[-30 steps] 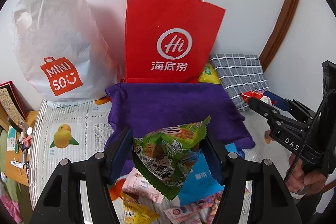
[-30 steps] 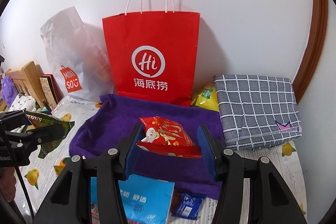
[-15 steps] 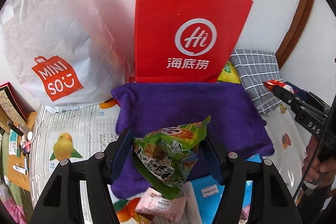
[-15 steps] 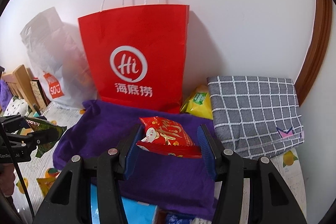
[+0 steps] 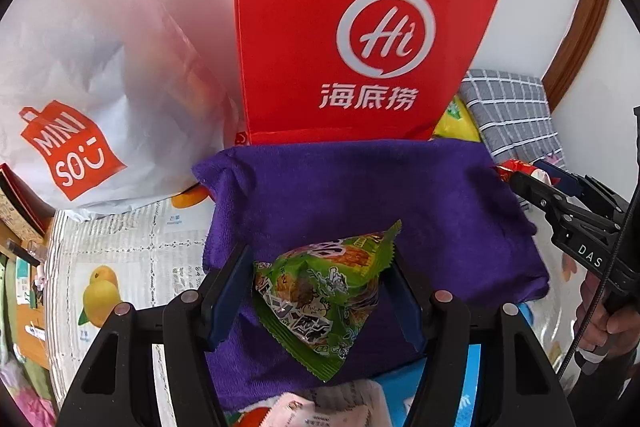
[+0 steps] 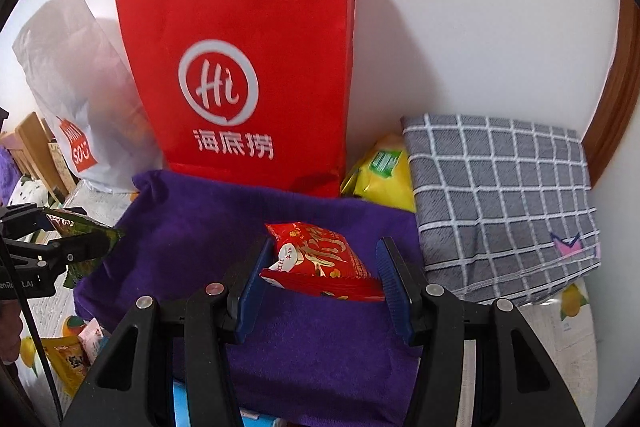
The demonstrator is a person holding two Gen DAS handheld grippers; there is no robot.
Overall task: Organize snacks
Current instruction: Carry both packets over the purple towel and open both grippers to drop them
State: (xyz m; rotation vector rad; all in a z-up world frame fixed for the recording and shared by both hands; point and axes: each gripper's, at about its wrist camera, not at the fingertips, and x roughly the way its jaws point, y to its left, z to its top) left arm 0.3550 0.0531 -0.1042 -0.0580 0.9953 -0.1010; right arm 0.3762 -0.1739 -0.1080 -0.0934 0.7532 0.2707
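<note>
The left gripper (image 5: pixel 324 291) pinches a green snack packet (image 5: pixel 320 301) between its blue pads, low at 6 o'clock in the left wrist view, above a purple towel (image 5: pixel 360 195). The right gripper (image 6: pixel 322 281) likewise clamps a red snack packet (image 6: pixel 320 259) over the same towel. Behind the towel, at 12 o'clock, a red paper bag (image 6: pixel 248 75) stands upright against the wall. A white plastic bag (image 5: pixel 88 75) sits at 10 o'clock, a yellow packet (image 6: pixel 380 175) and a folded grey checked cloth (image 6: pixel 504 199) at 2 o'clock.
</note>
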